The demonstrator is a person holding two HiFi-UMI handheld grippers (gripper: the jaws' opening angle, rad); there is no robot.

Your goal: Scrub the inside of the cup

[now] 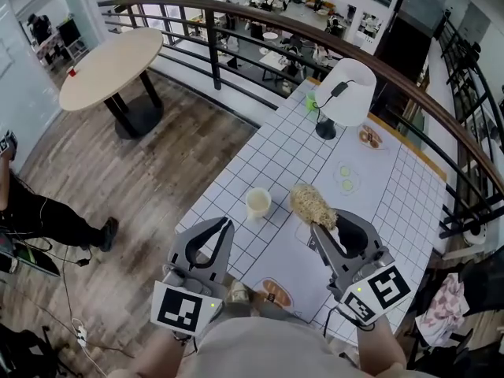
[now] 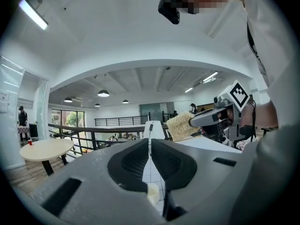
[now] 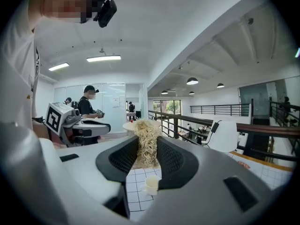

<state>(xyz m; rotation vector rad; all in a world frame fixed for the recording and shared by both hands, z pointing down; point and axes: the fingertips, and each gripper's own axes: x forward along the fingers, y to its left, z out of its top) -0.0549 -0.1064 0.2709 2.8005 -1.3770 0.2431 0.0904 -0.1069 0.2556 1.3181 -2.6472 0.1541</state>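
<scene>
Our right hand-held gripper [image 1: 321, 231] clamps the scrubber [image 1: 309, 201] near the cup [image 1: 258, 203] on the tabletop [image 1: 264, 162]; our left hand-held gripper [image 1: 227, 225], jaws pressed together, holds nothing.

The scrubber [image 1: 313, 204] looked rough and fibrous; the cup [image 1: 258, 203] at its nine o'clock was smooth and pale. The left gripper [image 1: 227, 224] and right gripper [image 1: 321, 227] had matt grey plastic shells. The floor [image 1: 181, 148] showed wood grain.
</scene>
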